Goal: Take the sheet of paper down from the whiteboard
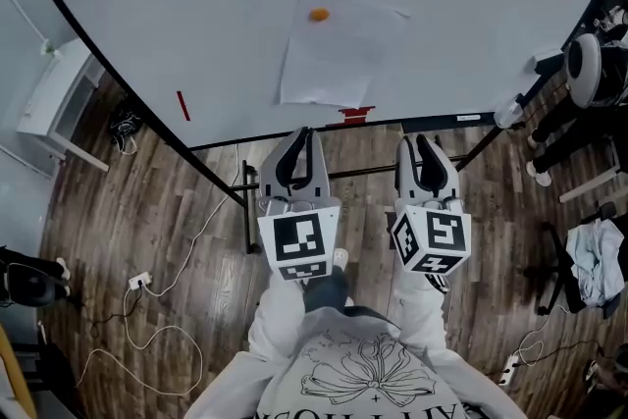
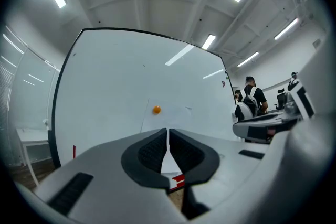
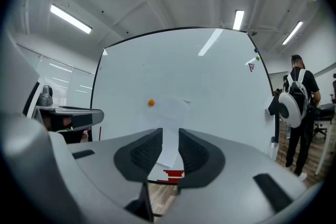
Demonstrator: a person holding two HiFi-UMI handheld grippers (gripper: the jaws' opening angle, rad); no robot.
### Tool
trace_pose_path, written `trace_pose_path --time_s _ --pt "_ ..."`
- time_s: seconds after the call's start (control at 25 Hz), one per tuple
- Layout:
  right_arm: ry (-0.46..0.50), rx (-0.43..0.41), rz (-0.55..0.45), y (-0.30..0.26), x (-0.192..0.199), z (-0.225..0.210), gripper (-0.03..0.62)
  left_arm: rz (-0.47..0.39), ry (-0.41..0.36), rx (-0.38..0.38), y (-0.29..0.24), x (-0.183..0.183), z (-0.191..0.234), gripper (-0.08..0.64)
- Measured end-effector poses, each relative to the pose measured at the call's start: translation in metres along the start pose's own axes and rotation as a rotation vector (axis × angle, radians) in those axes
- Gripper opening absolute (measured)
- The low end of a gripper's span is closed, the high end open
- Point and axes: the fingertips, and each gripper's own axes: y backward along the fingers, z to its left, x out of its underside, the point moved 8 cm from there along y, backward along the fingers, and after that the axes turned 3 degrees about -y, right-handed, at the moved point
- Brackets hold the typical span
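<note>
A white sheet of paper (image 1: 339, 59) hangs on the whiteboard (image 1: 177, 5), pinned near its top left corner by an orange round magnet (image 1: 319, 15). Both grippers point level at the board from a short distance below the sheet and touch nothing. My left gripper (image 1: 303, 134) is shut and empty. My right gripper (image 1: 420, 142) is open, with a narrow gap and nothing in it. In the left gripper view the sheet (image 2: 170, 115) and magnet (image 2: 156, 109) show above the shut jaws (image 2: 167, 132). In the right gripper view the sheet (image 3: 172, 113) shows through the gap (image 3: 170, 135).
A red item (image 1: 356, 114) lies on the board's tray, and a red mark (image 1: 183, 105) sits lower left on the board. A person with a white backpack (image 3: 294, 107) stands at the right. Cables (image 1: 147, 309) trail on the wood floor; a white cabinet (image 1: 54, 98) stands left.
</note>
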Motion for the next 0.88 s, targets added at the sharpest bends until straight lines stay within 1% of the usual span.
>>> trace_pose_path --time_s 0.28,0.6,0.72,0.88 --pt "0.015 0.009 -0.002 -0.077 -0.005 -0.008 0.091 -0.026 -0.010 0.005 -0.074 -0.003 0.030 0.015" --pt "0.019 0.034 0.009 -0.151 -0.005 -0.033 0.124 -0.048 -0.070 0.029 -0.148 -0.014 0.047 0.015" --pt "0.006 0.052 0.004 -0.173 -0.003 -0.041 0.127 -0.049 -0.090 0.036 -0.169 -0.015 0.051 0.015" --pt "-0.004 0.037 0.002 -0.195 0.000 -0.047 0.152 -0.041 -0.093 0.040 -0.186 -0.014 0.056 0.017"
